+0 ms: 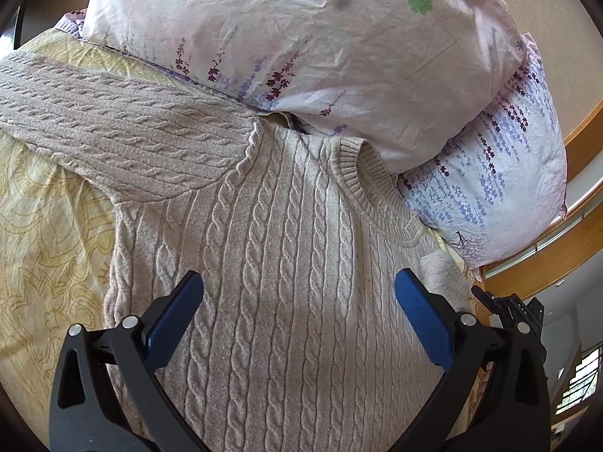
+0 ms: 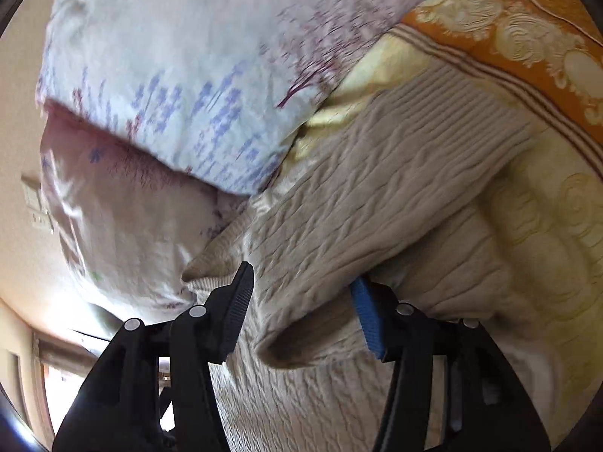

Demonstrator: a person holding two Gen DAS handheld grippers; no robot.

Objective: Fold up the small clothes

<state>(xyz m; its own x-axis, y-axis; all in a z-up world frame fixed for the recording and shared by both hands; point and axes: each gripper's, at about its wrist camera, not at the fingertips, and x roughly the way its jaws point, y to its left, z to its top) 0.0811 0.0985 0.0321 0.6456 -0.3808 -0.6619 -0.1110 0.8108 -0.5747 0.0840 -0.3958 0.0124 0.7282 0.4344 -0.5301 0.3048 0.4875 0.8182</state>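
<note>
A beige cable-knit sweater [image 1: 294, 263] lies flat on the bed, its ribbed collar [image 1: 361, 173] against the pillows. One sleeve [image 1: 113, 128] stretches out to the left over the sheet. My left gripper [image 1: 299, 278] hovers open above the sweater's chest, with nothing between its blue pads. In the right wrist view, the other sleeve [image 2: 377, 188] lies folded across, its ribbed cuff [image 2: 471, 113] at the far end. My right gripper [image 2: 303, 275] has its jaws apart around a fold of that sleeve. The pads do not press on the knit.
Two floral pillows [image 1: 301, 37] [image 1: 490, 173] are stacked at the head of the bed, touching the collar. A yellow patterned sheet [image 1: 45, 226] covers the bed. It has an orange border [image 2: 527, 37]. A wooden bed frame [image 1: 580, 139] curves along the right.
</note>
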